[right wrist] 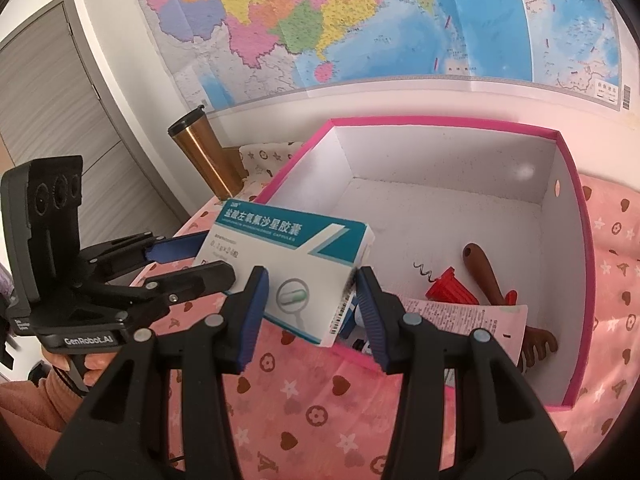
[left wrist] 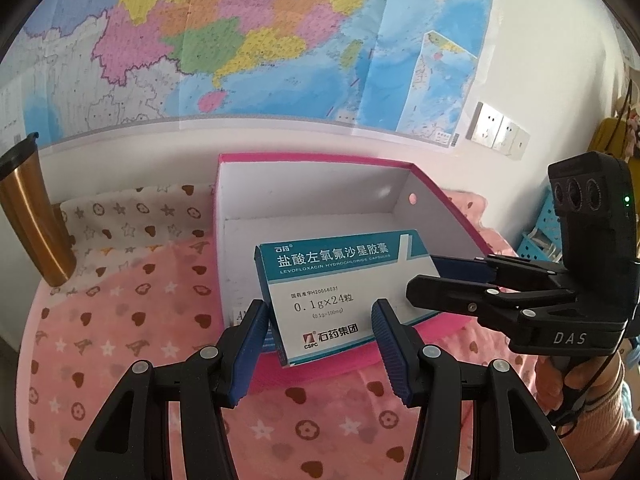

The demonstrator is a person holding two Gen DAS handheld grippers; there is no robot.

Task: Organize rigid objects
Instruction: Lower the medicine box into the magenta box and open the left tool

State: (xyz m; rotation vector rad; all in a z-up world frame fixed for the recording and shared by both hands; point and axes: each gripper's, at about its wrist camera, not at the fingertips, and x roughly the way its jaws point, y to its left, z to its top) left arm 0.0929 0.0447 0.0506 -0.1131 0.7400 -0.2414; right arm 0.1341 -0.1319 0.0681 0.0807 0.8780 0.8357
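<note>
A white and teal medicine box [left wrist: 340,276] [right wrist: 288,248] hangs tilted over the near rim of an open pink storage box [left wrist: 320,158] [right wrist: 440,124]. My left gripper [left wrist: 320,316] [right wrist: 218,258] clamps its lower left corner, one pad on the short edge and the other on the long lower edge. From the right, my right gripper [right wrist: 310,300] [left wrist: 422,278] clamps the opposite corner the same way. In the pink box lie a red corkscrew [right wrist: 444,288], a brown wooden scratcher [right wrist: 484,268] and a paper leaflet [right wrist: 460,320].
A gold tumbler with a black lid [left wrist: 32,220] [right wrist: 204,156] stands at the far left by the wall. A pink patterned cloth [left wrist: 120,340] covers the surface. A map hangs on the wall behind, with wall sockets [left wrist: 496,132] and a blue basket [left wrist: 540,232] to the right.
</note>
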